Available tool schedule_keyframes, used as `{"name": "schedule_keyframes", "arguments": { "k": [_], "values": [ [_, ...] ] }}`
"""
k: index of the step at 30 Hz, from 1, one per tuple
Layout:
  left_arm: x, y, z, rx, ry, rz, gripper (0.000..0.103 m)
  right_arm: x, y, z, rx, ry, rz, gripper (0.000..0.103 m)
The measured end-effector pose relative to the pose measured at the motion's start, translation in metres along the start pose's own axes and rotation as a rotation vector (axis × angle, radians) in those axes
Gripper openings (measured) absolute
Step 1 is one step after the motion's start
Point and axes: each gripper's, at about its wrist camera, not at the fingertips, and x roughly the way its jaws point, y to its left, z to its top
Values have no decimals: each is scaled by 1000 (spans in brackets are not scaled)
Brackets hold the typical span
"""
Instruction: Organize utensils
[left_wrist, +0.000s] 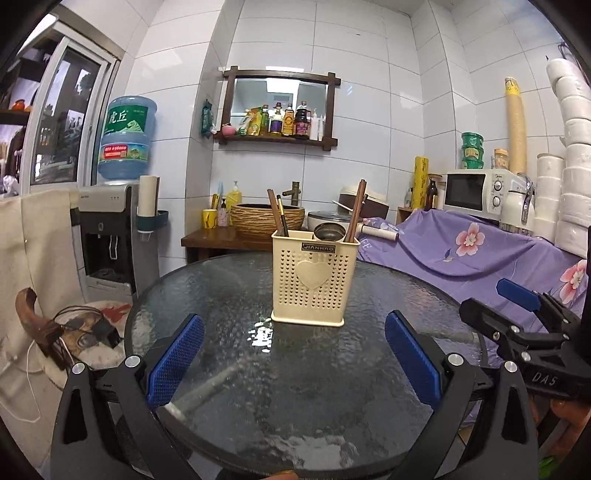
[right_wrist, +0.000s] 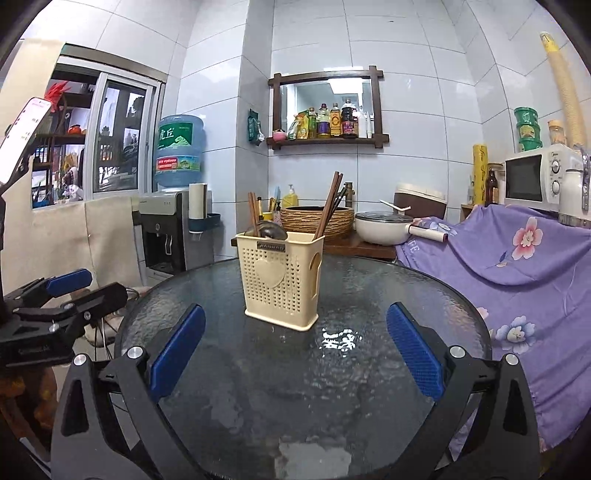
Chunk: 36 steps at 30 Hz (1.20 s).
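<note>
left wrist view: the caddy (left_wrist: 314, 278) stands upright near the far edge of the round glass table (left_wrist: 207, 295), chopsticks (left_wrist: 354, 212) and a ladle (left_wrist: 328, 232) already in its slots. no loose utensils show on the glass, so the sorting looks finished. the left gripper (left_wrist: 293, 354) and the right gripper (right_wrist: 295, 350) both gape wide, holding nothing, near the table's front edge.

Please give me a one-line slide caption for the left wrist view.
Open left gripper faces cream utensil holder with chopsticks on glass table.
</note>
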Motion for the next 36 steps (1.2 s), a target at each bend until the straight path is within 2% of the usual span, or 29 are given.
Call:
{"name": "schedule_keyframes", "arguments": {
  "k": [5, 11, 36],
  "values": [
    [-10, 5, -9, -10, 20, 29, 96, -16, 4, -11, -13, 2, -1, 97],
    [-21, 9, -14, -24, 10, 21, 96, -28, 5, -14, -23, -3, 0, 97],
    [-23, 10, -13, -3, 4, 37, 96, -20, 3, -7, -18, 19, 18, 97]
  ]
}}
